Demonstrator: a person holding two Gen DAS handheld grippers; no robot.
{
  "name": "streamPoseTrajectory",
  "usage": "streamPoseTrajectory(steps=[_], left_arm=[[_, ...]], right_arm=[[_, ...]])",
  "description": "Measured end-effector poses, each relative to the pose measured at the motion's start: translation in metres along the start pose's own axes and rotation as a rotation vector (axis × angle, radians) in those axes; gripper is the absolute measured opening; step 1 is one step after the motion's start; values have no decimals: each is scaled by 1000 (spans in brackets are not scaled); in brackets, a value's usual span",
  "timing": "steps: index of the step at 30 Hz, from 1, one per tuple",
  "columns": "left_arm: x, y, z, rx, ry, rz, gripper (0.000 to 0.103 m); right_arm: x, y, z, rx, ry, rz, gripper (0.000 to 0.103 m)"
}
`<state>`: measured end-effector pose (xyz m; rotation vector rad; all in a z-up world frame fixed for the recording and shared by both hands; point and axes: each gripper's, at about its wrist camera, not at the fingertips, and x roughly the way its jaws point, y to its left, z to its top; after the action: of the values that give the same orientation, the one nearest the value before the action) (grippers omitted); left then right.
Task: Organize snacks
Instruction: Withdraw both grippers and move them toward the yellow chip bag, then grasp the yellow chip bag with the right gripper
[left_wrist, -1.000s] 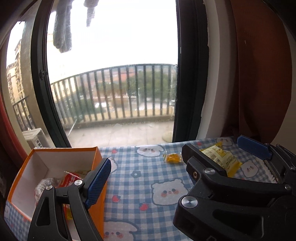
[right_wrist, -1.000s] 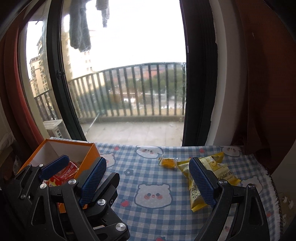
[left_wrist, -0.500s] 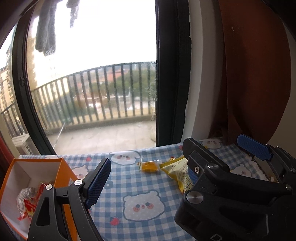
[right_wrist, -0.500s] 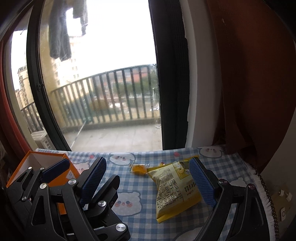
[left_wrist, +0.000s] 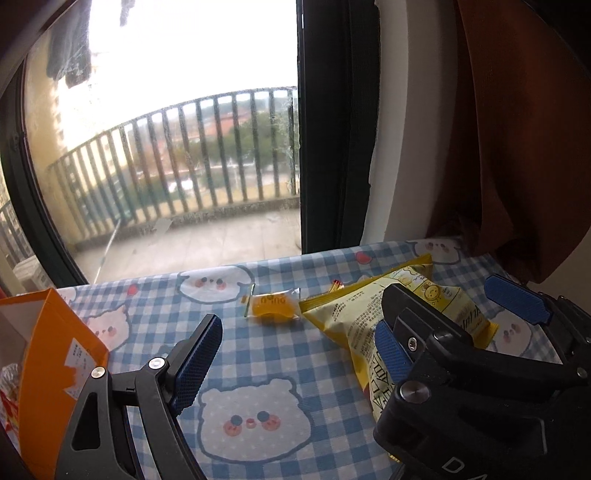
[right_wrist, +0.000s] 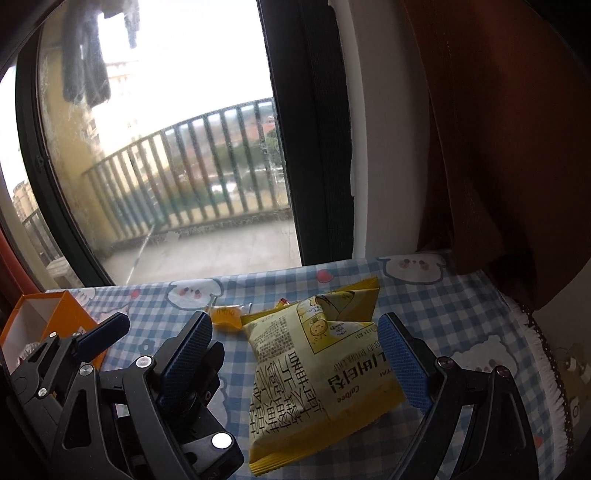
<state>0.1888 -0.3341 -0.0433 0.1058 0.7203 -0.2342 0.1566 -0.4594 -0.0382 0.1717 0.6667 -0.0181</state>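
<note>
Now | my right gripper (right_wrist: 303, 354) jaws wide, empty, straddling yellow chip bag (right_wrist: 317, 373) flat on checked cloth (right_wrist: 461, 314) | left gripper (left_wrist: 295, 354) also open, empty | bag prob light, puffy, crinkly, slick, chips fragile; I'd pinch mid-body gently | small orange candy (left_wrist: 273, 308) just beside bag | orange box (left_wrist: 55, 354) far left.

A yellow snack bag (right_wrist: 317, 373) lies flat on the checked cloth, lower centre of the right wrist view. A small orange candy packet (left_wrist: 272, 305) lies just beside its upper-left corner. An open orange box (left_wrist: 55, 354) stands at the left edge.
</note>
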Motion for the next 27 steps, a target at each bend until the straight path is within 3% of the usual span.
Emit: streamPoseTrajectory(steps=[9,13,18,27], left_arm=[[30,-2,-13,8,56,8,86],[42,0,-21,-5,104,-17,86],[46,1,-25,-5,105,-14,86],[44,16,-16,-36,87,33,86]], right_arm=[[34,-9,-13,22,66,-32,102],[52,-10,-20,20,125,-97,103],[61,-12,-25,11,133,-133,102],[59,-12,-22,41,114,-155,61]])
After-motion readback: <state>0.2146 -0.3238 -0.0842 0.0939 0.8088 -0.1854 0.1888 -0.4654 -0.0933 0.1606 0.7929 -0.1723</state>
